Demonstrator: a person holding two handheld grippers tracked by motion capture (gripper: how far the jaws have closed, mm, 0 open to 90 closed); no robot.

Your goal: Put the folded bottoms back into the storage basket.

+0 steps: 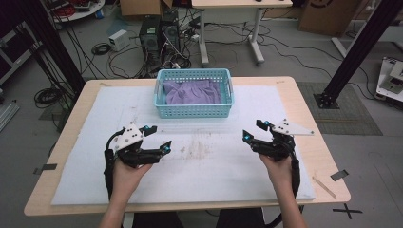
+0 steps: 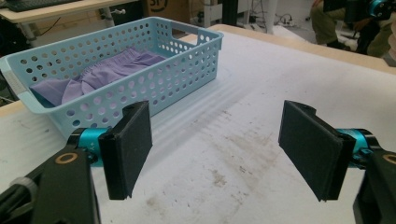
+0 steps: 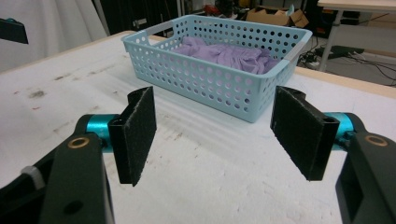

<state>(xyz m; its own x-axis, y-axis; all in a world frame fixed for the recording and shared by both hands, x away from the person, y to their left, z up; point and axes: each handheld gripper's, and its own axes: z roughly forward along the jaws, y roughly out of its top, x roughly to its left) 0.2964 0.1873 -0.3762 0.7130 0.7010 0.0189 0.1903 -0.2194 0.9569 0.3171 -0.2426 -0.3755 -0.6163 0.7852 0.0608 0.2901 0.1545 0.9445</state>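
Reaching ahead risked snagging the pale blue perforated plastic basket (image 1: 194, 110) on its rim and dragging it off. Held crumpled purple cloth (image 1: 192, 92), lying ahead of both tools. Left gripper (image 1: 158, 137) and right gripper (image 1: 253, 129) stood wide open, empty.

A workshop room with a grey floor and cluttered cables

A wooden table (image 1: 304, 102) topped with a white mat (image 1: 119, 102) stands on the grey floor (image 1: 294, 57). Behind it sit two computer towers (image 1: 159, 33) amid tangled cables (image 1: 123, 61), a light desk (image 1: 230, 4), cardboard boxes (image 1: 328, 14) and black frame posts (image 1: 361, 45).
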